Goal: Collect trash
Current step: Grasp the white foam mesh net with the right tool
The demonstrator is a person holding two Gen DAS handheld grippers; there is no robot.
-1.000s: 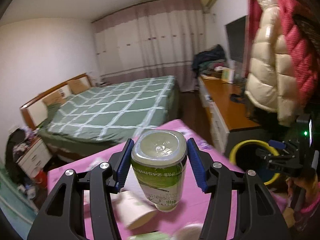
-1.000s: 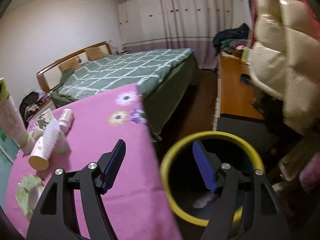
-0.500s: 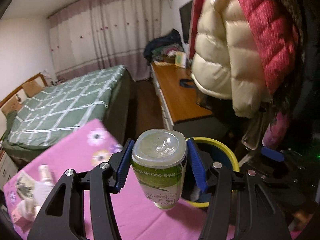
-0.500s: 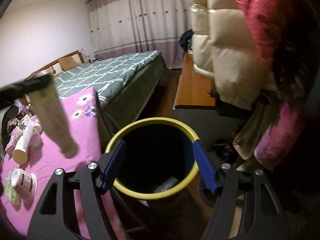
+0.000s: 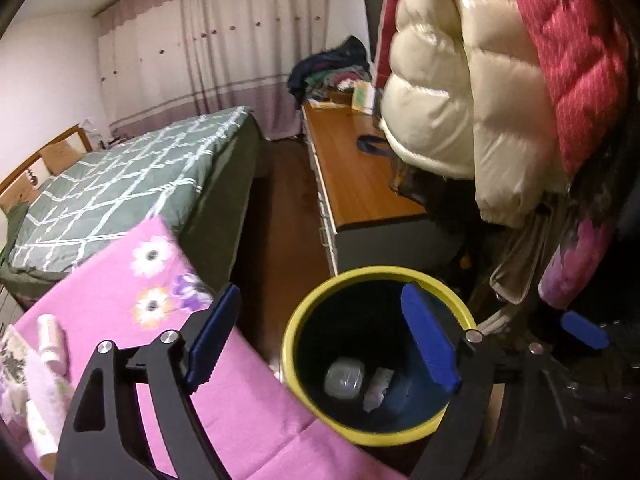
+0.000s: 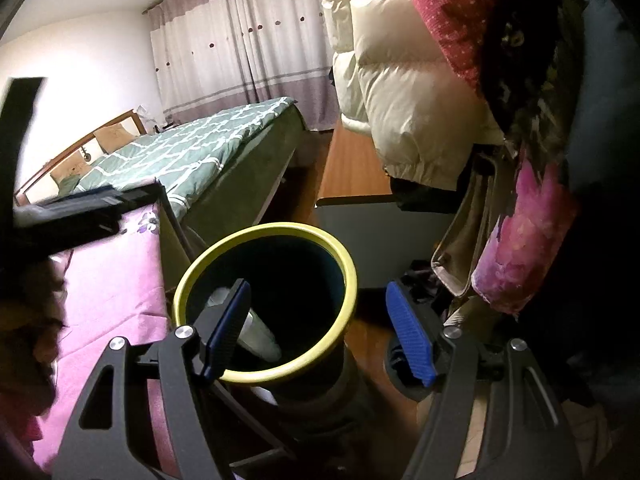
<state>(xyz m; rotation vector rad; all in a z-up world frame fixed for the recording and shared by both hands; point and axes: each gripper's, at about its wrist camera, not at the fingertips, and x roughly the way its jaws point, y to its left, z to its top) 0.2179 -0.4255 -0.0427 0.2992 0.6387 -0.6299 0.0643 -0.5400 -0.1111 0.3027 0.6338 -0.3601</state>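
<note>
A dark trash bin with a yellow rim (image 5: 304,308) stands on the floor beside the pink flowered table (image 5: 120,280). My left gripper (image 5: 320,340) is open and empty above the bin's mouth. The green-labelled bottle (image 5: 344,374) lies at the bin's bottom next to a crumpled white scrap (image 5: 378,392). In the right wrist view my right gripper (image 6: 320,332) is open and empty over the same bin (image 6: 348,280), and the bottle (image 6: 258,332) shows inside it. More bottles (image 5: 50,340) and wrappers lie at the table's left end.
Puffy cream (image 5: 436,92) and red (image 5: 568,40) jackets hang close on the right. A wooden desk (image 5: 352,176) runs behind the bin, a green checked bed (image 5: 128,184) lies beyond the table. The left gripper's black body (image 6: 60,216) crosses the right wrist view.
My left gripper opened and let go of the green-labelled bottle, which dropped into the bin. Both grippers swung further over the bin.
</note>
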